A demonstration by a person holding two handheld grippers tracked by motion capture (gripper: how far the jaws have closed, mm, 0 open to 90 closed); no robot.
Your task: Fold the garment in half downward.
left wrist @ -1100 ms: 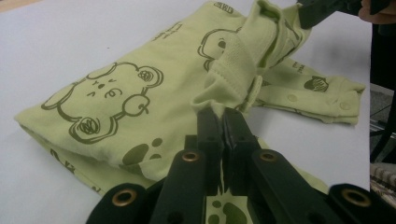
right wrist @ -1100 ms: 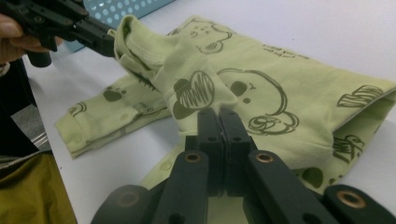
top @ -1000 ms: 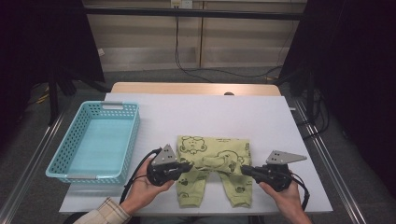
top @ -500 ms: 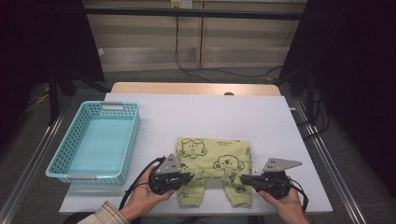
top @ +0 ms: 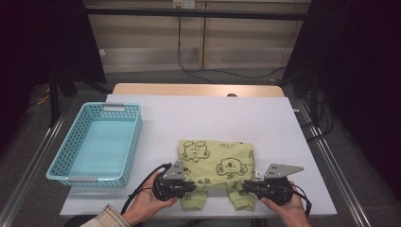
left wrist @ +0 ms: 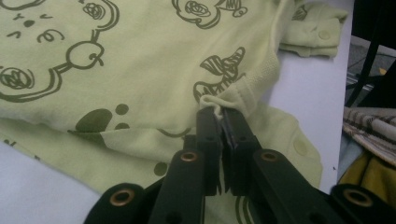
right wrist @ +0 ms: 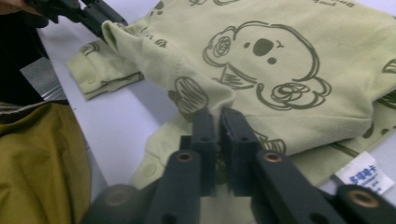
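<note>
A pale green baby garment (top: 215, 163) printed with koalas lies on the white table (top: 213, 118), near its front edge. My left gripper (top: 191, 186) is shut on a pinch of the folded cloth near the left leg; in the left gripper view the jaws (left wrist: 217, 112) clamp a small ridge of garment (left wrist: 140, 70). My right gripper (top: 246, 186) grips the cloth by the right leg. Its jaws (right wrist: 217, 112) have just eased apart a little, with a fold of the garment (right wrist: 280, 70) still between them. The left gripper (right wrist: 93, 14) also appears far off, lifting a corner.
A light blue plastic basket (top: 135, 137) stands at the table's left. A white label (right wrist: 366, 175) pokes from the garment's edge. The table's front edge lies just under both hands, and a plaid sleeve (top: 108, 215) enters at the bottom left.
Both grippers have slid slightly toward the table's near edge, still holding the cloth. The basket has not moved.
</note>
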